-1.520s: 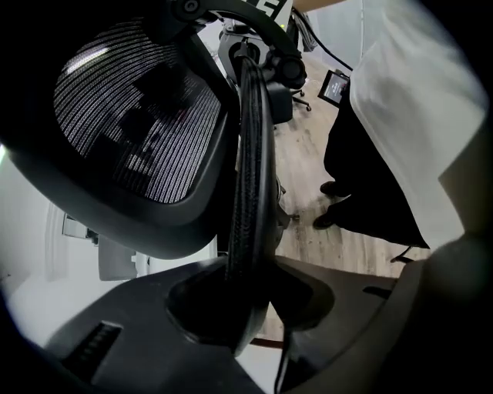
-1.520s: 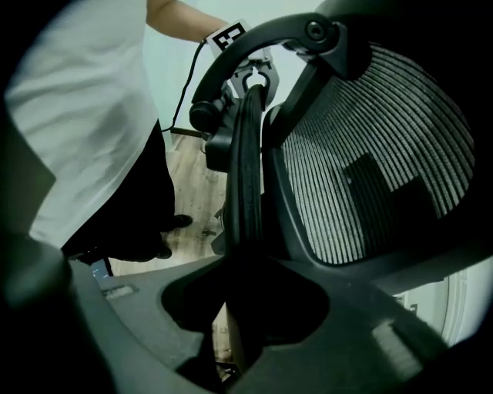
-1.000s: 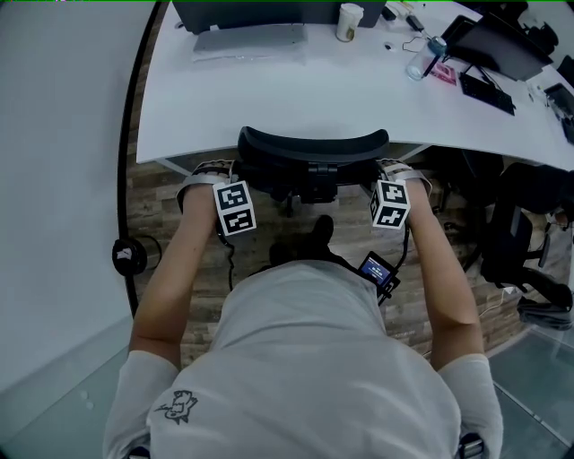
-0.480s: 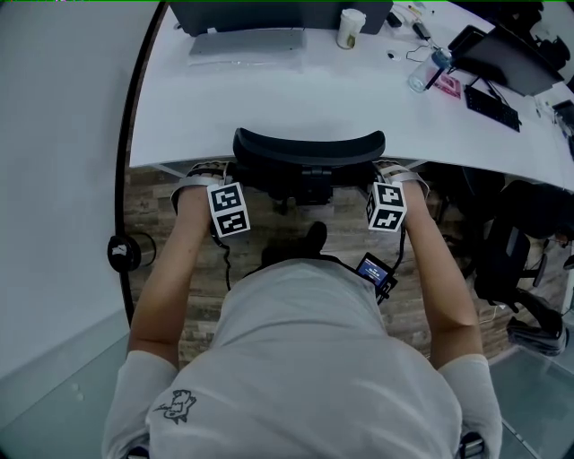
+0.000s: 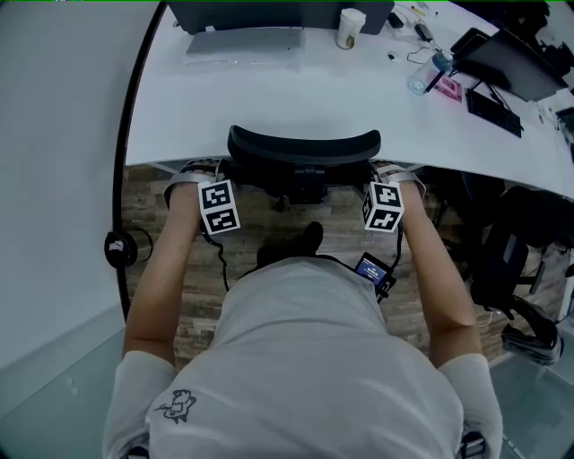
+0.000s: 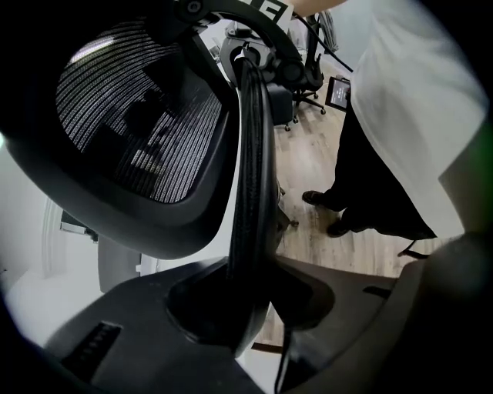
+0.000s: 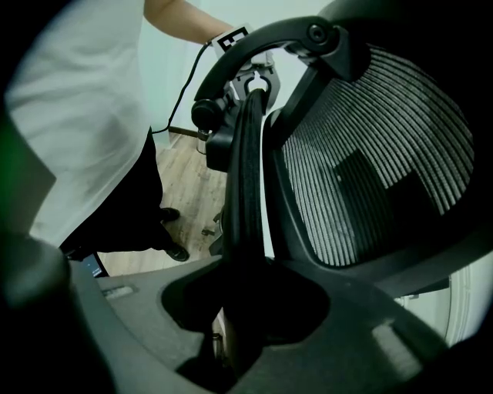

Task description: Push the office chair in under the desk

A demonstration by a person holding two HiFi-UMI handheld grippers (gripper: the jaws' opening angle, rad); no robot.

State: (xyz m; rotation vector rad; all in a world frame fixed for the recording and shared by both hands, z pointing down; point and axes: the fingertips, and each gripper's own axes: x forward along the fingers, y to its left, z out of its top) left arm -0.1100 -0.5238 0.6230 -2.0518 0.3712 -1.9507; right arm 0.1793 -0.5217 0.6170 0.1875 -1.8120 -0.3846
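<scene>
One left claw (image 5: pixel 204 175) and one right claw (image 5: pixel 387 172), both clamped on one office chair (image 5: pixel 303 148) (one desk (image 5: pixel 269 90) ahead)

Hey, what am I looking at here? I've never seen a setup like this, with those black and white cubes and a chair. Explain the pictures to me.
There is no robot here. A person holds a clamp tool, called a gripper, in each hand. The patterned cubes are part of those tools.

The head view comes from a camera on the person's head. It looks down at a white desk and a chair whose back sits at the desk's edge. A cup and a bottle stand on the desk.

The other two pictures come from cameras riding on the tools, each looking along its own jaws. They show the left gripper and the right gripper each closed on the rim of the chair's mesh back, one on each side.
</scene>
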